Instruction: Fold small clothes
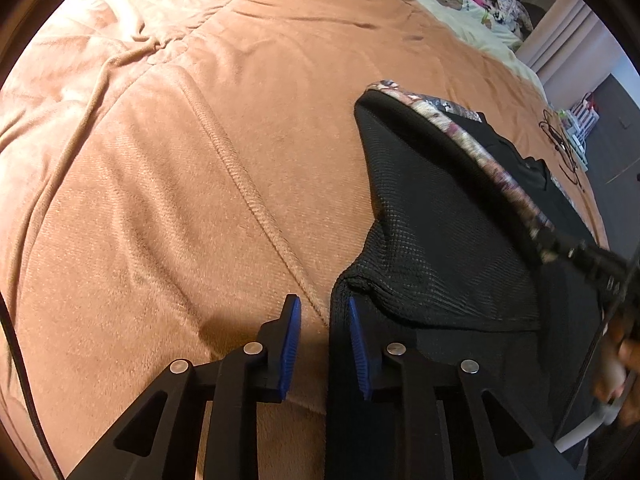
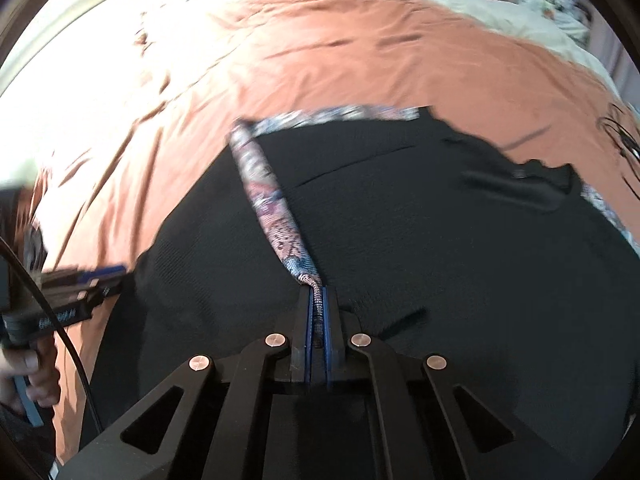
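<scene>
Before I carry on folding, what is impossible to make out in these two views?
- Black garment: left wrist view, its near part is hidden under the claw's frame.
- Left claw: right wrist view, motion-blurred; its grip is unreadable.
- Patterned trim: right wrist view, its end vanishes inside the shut right claw.

Bare blanket (image 1: 160,200) left of black garment (image 1: 432,240).

garment (image 2: 400,208) lies on blanket (image 1: 160,160), pillow (image 1: 452,0) behind.

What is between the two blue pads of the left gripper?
In the left wrist view, the left gripper has bare orange blanket in its gap; the black garment edge reaches only one pad.
</scene>
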Demonstrator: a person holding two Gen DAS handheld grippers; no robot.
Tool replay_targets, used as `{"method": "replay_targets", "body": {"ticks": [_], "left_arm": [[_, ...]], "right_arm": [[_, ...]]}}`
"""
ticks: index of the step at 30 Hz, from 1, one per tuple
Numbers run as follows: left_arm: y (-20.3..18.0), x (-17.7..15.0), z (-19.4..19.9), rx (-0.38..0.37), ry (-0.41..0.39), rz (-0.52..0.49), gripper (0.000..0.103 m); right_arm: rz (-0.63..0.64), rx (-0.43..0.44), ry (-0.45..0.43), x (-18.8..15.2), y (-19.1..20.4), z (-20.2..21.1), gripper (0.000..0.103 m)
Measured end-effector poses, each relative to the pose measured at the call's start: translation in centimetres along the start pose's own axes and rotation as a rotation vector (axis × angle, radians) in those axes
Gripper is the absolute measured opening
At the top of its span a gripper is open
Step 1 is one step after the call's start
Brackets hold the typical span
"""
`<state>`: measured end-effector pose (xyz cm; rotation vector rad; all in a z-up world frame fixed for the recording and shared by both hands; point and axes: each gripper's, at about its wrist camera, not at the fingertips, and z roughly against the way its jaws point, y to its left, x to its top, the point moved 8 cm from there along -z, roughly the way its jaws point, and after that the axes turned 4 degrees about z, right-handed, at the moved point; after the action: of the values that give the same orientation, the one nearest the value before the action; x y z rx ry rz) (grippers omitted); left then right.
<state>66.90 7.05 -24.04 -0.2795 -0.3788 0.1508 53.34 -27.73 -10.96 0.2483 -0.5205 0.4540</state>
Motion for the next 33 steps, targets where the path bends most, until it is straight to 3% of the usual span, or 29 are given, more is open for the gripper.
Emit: {"method": "replay_targets", "body": {"ticks": [5,16,19,20,21,23,30,31,33], "left_arm": [[-0.3,0.2,-0.2,-0.002,0.007,-0.028,0.012],[-0.5,0.9,-0.7,0.019,0.012,-0.034,0.011],[-0.4,0.9,-0.4,0.020,0.016,-0.020,0.011],[-0.3,0.9,-0.1,0.022,0.015,-0.016,0.011],[-0.3,0.9,0.2,0.024,0.012,-0.016,0.011],[-0.5,0.9,1.0,0.019,0.003,-0.024,0.011],[-1.7,1.7,2.1,-0.001,-0.040,-0.013,0.012],[-1.9,1.7,1.8,-0.001,-0.038,-0.017,0.012],[-2.5,1.7,1.0,0.009,-0.031,-0.025,0.012]], "right_arm": [[-0.035,-0.066,-0.008,1.6,-3.3,-0.5,0.001],[-0.146,-0.147,0.024,2.6,-8.1,-2.9,0.001],[-0.204,-0.121,0.034,2.4,-9.4,-2.9,0.006],[-0.218,-0.115,0.032,2.2,-9.7,-2.6,0.019],[-0.225,-0.096,0.017,2.1,-9.9,-2.0,0.042],[-0.218,-0.080,-0.021,1.9,-9.9,-0.8,0.068],[-0.196,-0.016,-0.003,-0.7,-8.4,0.2,0.067],[-0.196,-0.003,0.000,-0.9,-8.2,0.1,0.063],[-0.184,0.011,0.015,-1.4,-7.5,-0.4,0.039]]}}
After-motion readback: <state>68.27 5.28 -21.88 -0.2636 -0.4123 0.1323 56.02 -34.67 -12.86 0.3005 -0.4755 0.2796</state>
